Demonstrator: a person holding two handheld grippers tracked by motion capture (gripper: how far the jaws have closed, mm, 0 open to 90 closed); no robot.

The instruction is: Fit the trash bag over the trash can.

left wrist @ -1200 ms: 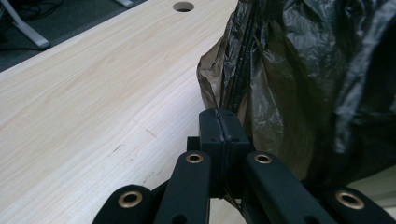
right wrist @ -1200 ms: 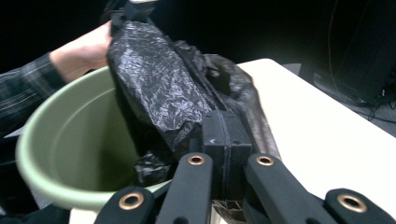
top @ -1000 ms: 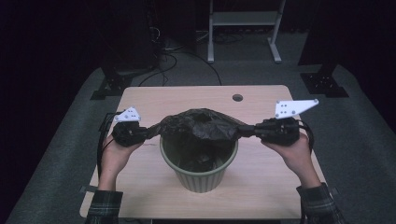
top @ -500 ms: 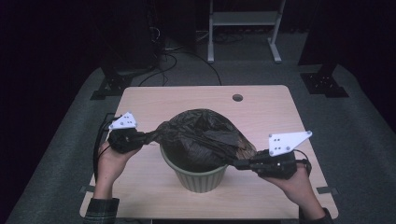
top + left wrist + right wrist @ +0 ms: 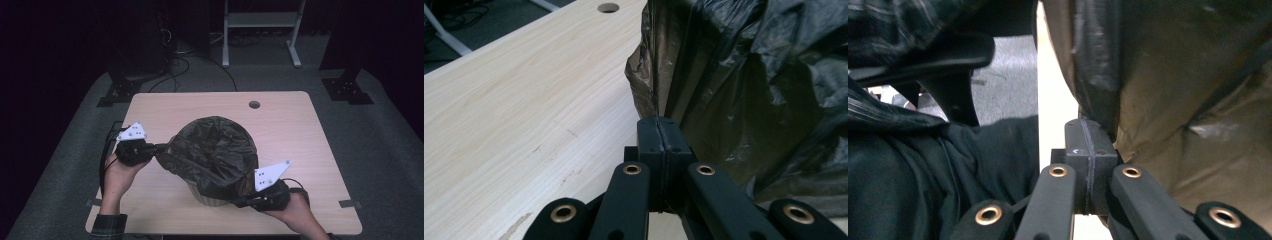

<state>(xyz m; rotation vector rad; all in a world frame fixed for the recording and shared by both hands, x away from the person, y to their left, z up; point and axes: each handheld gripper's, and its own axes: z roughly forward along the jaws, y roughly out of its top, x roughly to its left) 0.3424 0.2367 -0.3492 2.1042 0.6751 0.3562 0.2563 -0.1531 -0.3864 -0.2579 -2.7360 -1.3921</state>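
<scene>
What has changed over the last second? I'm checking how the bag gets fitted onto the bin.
The right gripper has swung from the bin's right side down to its near edge, dragging the black bag's rim over the bin, so the bag's mouth now gapes open. The left gripper stayed at the left. Both stay clamped on the bag; the bin has not moved on the table.

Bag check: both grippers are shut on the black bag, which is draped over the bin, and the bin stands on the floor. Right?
Not quite. The bin stands on the wooden table, as the high view shows. The rest holds: the left gripper and right gripper are shut on the black bag draped over it.
</scene>
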